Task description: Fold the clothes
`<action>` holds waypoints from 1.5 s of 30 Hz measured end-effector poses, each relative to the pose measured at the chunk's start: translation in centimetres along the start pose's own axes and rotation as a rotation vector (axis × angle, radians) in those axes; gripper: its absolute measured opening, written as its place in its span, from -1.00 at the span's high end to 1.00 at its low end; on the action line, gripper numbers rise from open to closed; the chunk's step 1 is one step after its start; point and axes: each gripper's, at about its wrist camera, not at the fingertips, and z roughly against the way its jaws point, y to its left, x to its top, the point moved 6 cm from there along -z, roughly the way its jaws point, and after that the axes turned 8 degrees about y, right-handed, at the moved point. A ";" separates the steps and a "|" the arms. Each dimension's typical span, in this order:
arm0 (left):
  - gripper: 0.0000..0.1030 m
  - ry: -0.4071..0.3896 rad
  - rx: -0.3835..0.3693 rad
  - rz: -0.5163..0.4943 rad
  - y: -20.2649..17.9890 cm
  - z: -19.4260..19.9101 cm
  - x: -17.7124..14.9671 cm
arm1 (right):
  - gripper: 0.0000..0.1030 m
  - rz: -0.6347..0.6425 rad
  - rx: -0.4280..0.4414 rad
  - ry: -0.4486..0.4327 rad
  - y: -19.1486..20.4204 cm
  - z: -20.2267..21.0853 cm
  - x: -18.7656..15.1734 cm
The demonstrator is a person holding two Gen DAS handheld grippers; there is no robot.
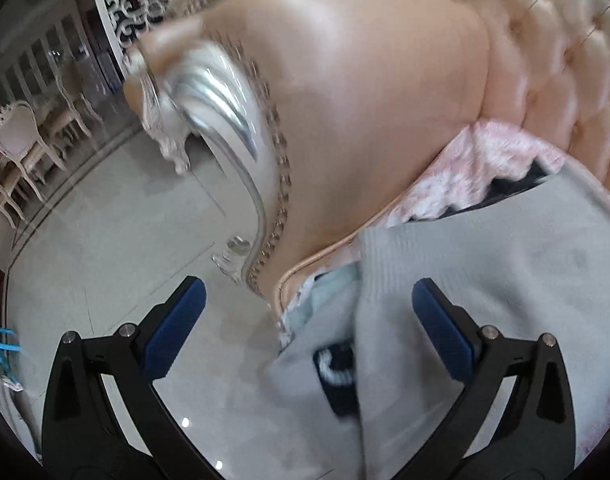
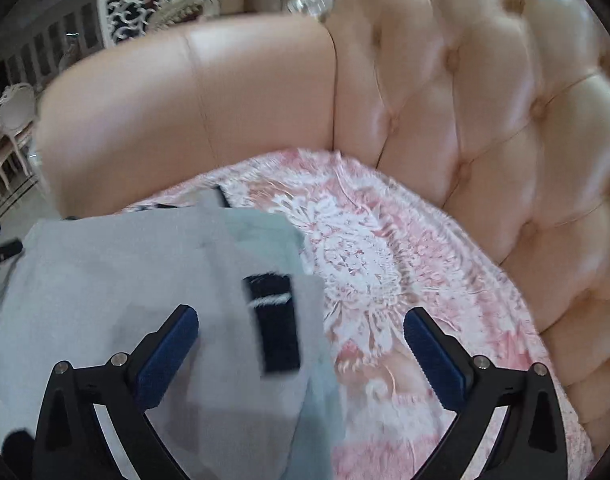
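A light grey knit garment with a dark navy patch lies on the sofa seat and hangs over its front edge. My left gripper is open, its blue pads on either side of the garment's hanging edge, holding nothing. In the right wrist view the same grey garment lies on the pink floral seat cover, its navy patch between the fingers. My right gripper is open above the garment's right edge.
The peach leather sofa has a padded armrest and a tufted backrest. A silver carved sofa frame borders a grey tiled floor. White dining chairs stand far left. A blue plastic item lies on the floor.
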 end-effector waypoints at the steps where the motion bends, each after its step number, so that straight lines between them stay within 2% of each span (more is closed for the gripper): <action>1: -1.00 -0.020 -0.029 -0.007 -0.6 1.5 -0.8 | -1.00 0.023 0.003 -0.018 0.7 0.9 -0.8; 4: -1.00 -0.055 -0.076 -0.107 -4.0 4.7 -4.7 | -1.00 0.094 0.001 -0.065 3.1 3.1 -3.3; 6: -1.00 -0.033 -0.077 -0.147 -5.3 4.5 -7.2 | -1.00 0.125 0.027 -0.063 4.7 3.4 -5.0; 10: -1.00 0.057 -0.106 -0.121 -5.1 1.1 -10.5 | -1.00 0.134 0.018 0.068 4.9 0.2 -8.0; 11: -1.00 0.068 -0.133 -0.096 -4.5 0.8 -10.8 | -1.00 0.081 0.060 0.094 4.1 -0.3 -8.6; 13: -1.00 0.081 -0.154 -0.071 -3.7 1.1 -11.0 | -1.00 -0.002 0.083 0.090 2.7 0.3 -9.0; 16: -1.00 0.039 -0.166 -0.077 -3.5 3.6 -11.1 | -1.00 -0.060 0.086 0.050 1.8 2.5 -9.1; 20: -1.00 0.009 -0.210 -0.174 -6.5 5.3 -11.7 | -1.00 0.032 0.108 0.050 5.2 2.0 -9.6; 22: -1.00 0.027 -0.192 -0.245 -8.5 4.3 -12.1 | -1.00 0.079 0.119 0.051 6.9 1.8 -9.9; 26: -1.00 0.053 -0.138 -0.293 -9.9 2.1 -12.6 | -1.00 0.172 0.141 0.052 10.3 1.2 -10.4; 29: -1.00 0.066 -0.115 -0.349 -10.5 2.4 -12.9 | -1.00 0.168 0.166 0.048 9.8 1.1 -10.8; 31: -1.00 0.052 -0.155 -0.328 -10.3 3.9 -12.6 | -1.00 0.171 0.155 0.059 9.3 1.9 -10.9; 33: -1.00 0.007 -0.178 -0.295 -10.1 5.6 -11.9 | -1.00 0.156 0.147 0.029 8.5 2.8 -10.5; 35: -1.00 -0.019 -0.175 -0.280 -10.3 6.0 -11.2 | -1.00 0.124 0.139 -0.003 8.0 4.1 -10.1; 36: -1.00 0.003 -0.166 -0.274 -10.3 5.2 -11.2 | -1.00 0.120 0.138 -0.011 7.9 4.1 -9.7; 37: -1.00 0.039 -0.161 -0.269 -10.2 4.0 -11.4 | -1.00 0.124 0.117 -0.001 7.8 3.7 -9.6; 39: -1.00 0.062 -0.144 -0.289 -10.3 2.3 -11.8 | -1.00 0.137 0.057 0.097 7.6 1.6 -10.0; 41: -1.00 0.055 -0.113 -0.339 -10.9 2.4 -12.3 | -1.00 0.086 0.090 0.119 7.0 1.2 -10.7; 43: -1.00 0.066 -0.137 -0.341 -11.0 3.1 -12.5 | -1.00 0.033 0.113 0.138 6.4 1.4 -11.4; 45: -1.00 0.066 -0.191 -0.290 -10.5 4.6 -12.3 | -1.00 -0.024 0.140 0.152 6.0 2.4 -12.3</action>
